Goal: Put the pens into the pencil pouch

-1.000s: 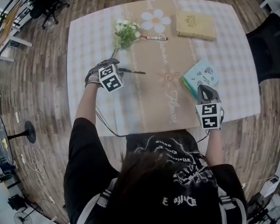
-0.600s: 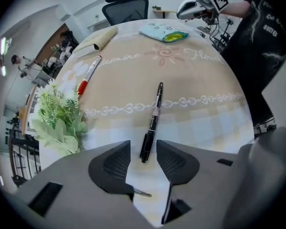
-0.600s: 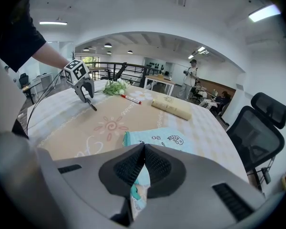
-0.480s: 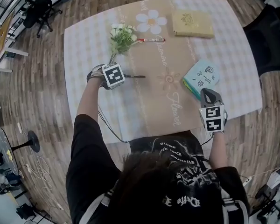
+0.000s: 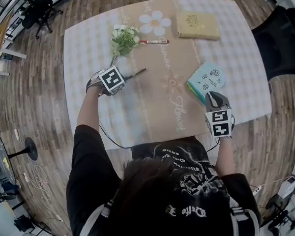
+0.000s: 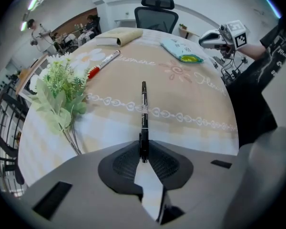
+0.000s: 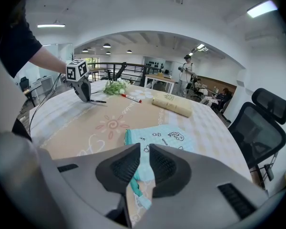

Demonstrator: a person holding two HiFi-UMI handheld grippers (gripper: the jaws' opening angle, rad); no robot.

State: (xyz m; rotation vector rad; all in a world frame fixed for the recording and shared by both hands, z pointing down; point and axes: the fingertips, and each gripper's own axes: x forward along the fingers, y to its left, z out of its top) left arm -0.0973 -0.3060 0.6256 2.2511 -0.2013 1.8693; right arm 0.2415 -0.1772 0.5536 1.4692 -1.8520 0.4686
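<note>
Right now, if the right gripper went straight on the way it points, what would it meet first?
The pencil pouch. It lies straight ahead of the right gripper, and its near edge sits between the jaws, which have just been opening. Nothing else stands in that line.

Bright, even ceiling lights (image 7: 260, 8) flood your workspace (shadows stay soft and faint); fisheye lenses bow every edge, black vignettes ring both gripper views, and distant background softens.
</note>
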